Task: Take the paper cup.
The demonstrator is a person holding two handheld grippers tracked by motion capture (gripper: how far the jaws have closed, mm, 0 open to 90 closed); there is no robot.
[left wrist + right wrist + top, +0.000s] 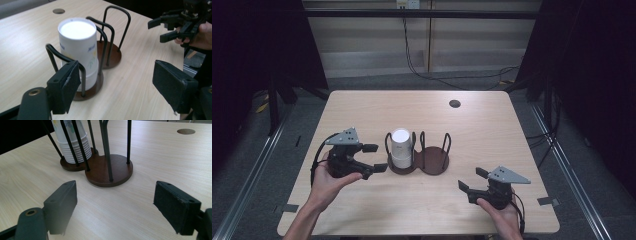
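1. The stack of paper cups (401,148) stands upside down in the left bay of the wire cup holder (430,160), near the middle of the table (492,130); the right bay is empty.
2. The left gripper (373,158) sits just beside the stack, jaws spread and gripping nothing; the cups lie ahead of its pads (71,82), not between them.
3. The right gripper (472,179) rests well apart near the front edge, also released and empty.
4. To take a cup well, I would bring the left jaws level around the top cup only, above the wire loops.
5. Squeeze lightly so the thin wall does not crumple.
6. Lift straight up, so that the wires are not snagged and the holder stays put.
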